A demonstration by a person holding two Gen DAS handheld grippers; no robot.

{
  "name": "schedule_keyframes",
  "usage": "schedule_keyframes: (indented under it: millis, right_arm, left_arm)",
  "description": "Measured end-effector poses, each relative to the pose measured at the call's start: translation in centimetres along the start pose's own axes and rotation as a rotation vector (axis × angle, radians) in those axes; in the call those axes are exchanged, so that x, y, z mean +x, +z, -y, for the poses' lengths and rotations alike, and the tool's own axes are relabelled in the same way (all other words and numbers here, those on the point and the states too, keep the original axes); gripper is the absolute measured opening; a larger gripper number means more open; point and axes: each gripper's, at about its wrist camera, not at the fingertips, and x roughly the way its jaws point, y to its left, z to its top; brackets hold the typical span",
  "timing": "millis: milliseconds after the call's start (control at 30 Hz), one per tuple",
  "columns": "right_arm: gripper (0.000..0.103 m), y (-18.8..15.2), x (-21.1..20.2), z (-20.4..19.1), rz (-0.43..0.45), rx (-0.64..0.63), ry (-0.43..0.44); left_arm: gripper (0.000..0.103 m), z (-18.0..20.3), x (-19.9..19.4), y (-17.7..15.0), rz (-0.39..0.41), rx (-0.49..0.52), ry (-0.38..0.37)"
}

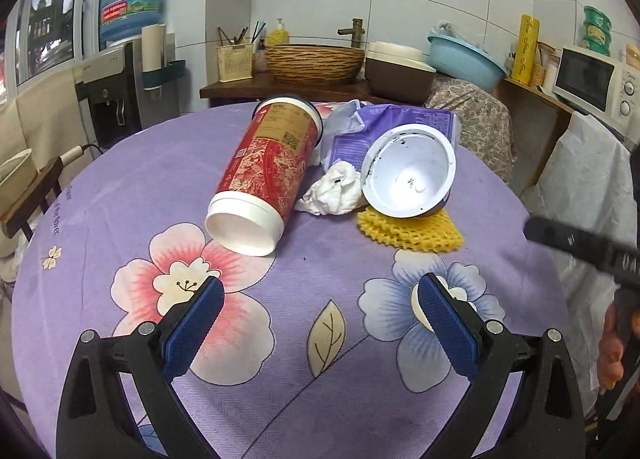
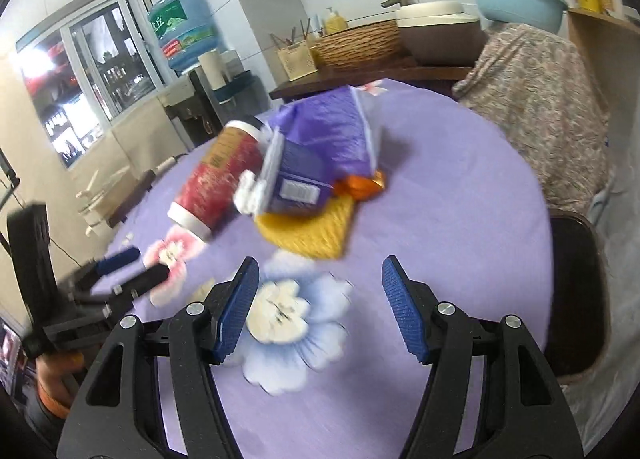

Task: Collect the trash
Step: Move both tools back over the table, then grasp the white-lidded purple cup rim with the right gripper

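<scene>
Blue pads, left hand-held gripper (image 1: 318, 295): we see both fingers spread wide over the surface, nothing between them.
Right hand-held gripper (image 2: 320, 279): we see its fingers spread too, empty, hanging above a blue flower print; this view is blurred.
Cross view: from the right camera we see the left hand-held gripper at the lower left edge, held in a hand (image 2: 54, 373).
Surface (image 1: 100, 199): round, covered in purple cloth with large flower prints.
Trash location: we find all of it bunched near the middle of the surface, beyond both sets of fingers.
Red cup (image 1: 266, 171): tall, lying on its side, white open rim toward the left camera.
Crumpled tissue (image 1: 334, 191): white, between the red cup and the white bowl, touching both.
White bowl (image 1: 408, 171): tipped on its side, its inside facing the left camera, resting on the yellow foam net (image 1: 412, 233).
Purple wrapper (image 1: 400, 123): flat, behind the white bowl.
Orange wrapper (image 2: 362, 185): seen from the right camera only, beside the yellow foam net.
</scene>
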Motion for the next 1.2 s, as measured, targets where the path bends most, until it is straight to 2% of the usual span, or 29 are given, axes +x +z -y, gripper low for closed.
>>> schedule_keyframes:
  millis: [200, 367, 467, 567, 600, 667, 733, 933, 1067, 1200]
  right_arm:
    - [0.064, 3.0, 3.1, -3.2, 0.01, -0.024, -0.011]
    - [0.063, 4.4, 6.6, -3.9, -0.012, -0.031, -0.09]
    - [0.054, 4.5, 8.1, -3.4, -0.038, -0.015, -0.127]
    - [0.039, 4.1, 8.7, -2.2, -0.062, 0.018, -0.135]
    - [0.03, 3.9, 8.7, -1.8, -0.067, 0.029, -0.134]
    - [0.019, 3.6, 8.3, -0.8, -0.074, 0.061, -0.119]
    - [0.012, 3.3, 7.9, -0.2, -0.07, 0.07, -0.119]
    - [0.008, 2.4, 5.9, 1.0, -0.008, 0.062, -0.074]
    - [0.008, 1.9, 3.1, 1.0, 0.055, 0.003, -0.084]
    - [0.008, 1.3, 0.8, 2.0, 0.096, -0.004, -0.109]
  left_arm:
    - [0.096, 0.3, 0.4, -0.3, 0.01, 0.018, 0.001]
    - [0.096, 0.1, 0.6, -0.3, 0.01, 0.019, 0.002]
    - [0.096, 0.0, 0.8, -0.3, 0.011, 0.026, 0.005]
    - [0.096, 0.3, 1.2, -0.4, 0.004, 0.037, 0.003]
    - [0.096, 0.4, 1.3, -0.4, 0.003, 0.041, 0.005]
    - [0.096, 0.4, 1.6, -0.4, -0.003, 0.044, 0.004]
    - [0.096, 0.5, 2.0, -0.4, -0.011, 0.041, -0.006]
    - [0.095, 1.4, 2.6, -0.3, -0.034, 0.07, -0.031]
    - [0.093, 2.2, 3.0, -0.1, -0.061, 0.104, -0.042]
    - [0.092, 3.9, 3.6, 0.4, -0.088, 0.157, -0.061]
